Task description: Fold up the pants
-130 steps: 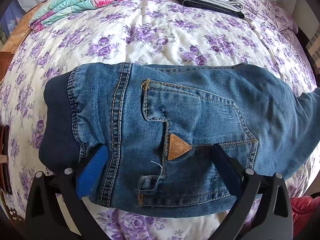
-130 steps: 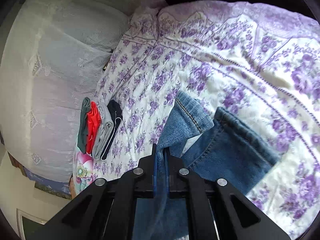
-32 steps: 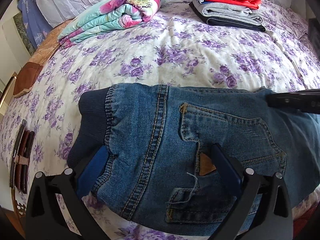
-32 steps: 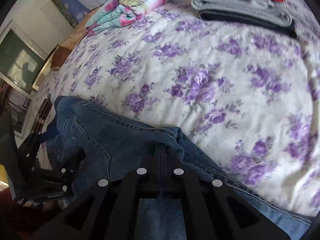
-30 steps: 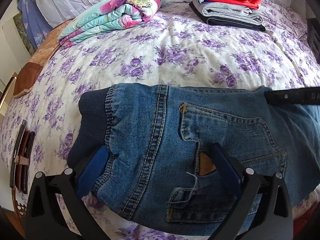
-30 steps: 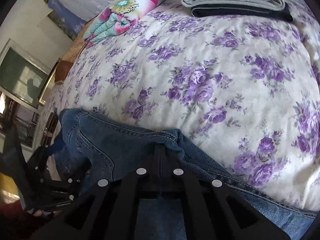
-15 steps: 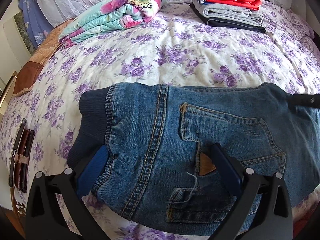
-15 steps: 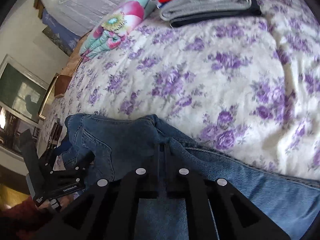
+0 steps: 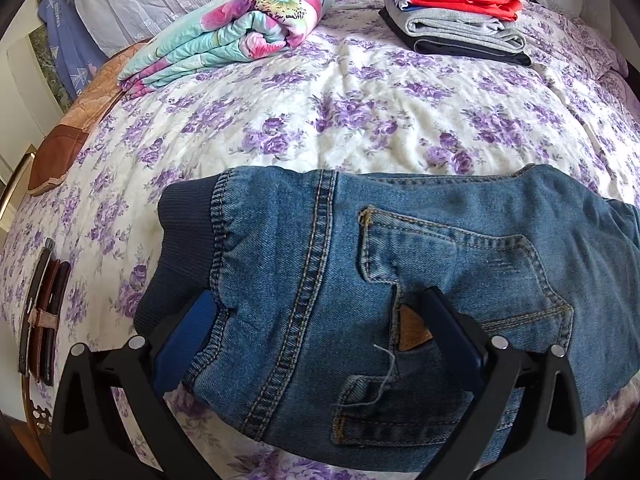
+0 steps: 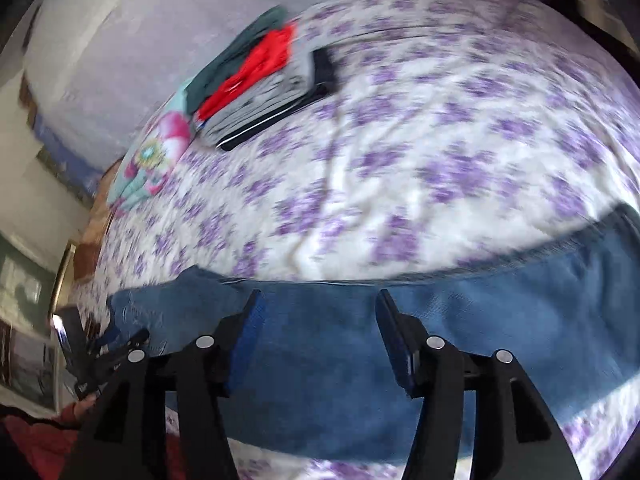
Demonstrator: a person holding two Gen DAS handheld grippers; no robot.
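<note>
The left gripper [image 9: 316,336] has its blue-padded fingers spread wide over the blue denim pants [image 9: 400,264], grasping nothing. The right gripper [image 10: 320,332] is also released, fingers apart above the blurred denim. The pants lie in the lower half of both frames on the white bedspread with purple flowers [image 9: 360,112].

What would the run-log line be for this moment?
jeans: folded on bed | left hand-held gripper: open over waistband | right hand-held gripper: open, above jeans
</note>
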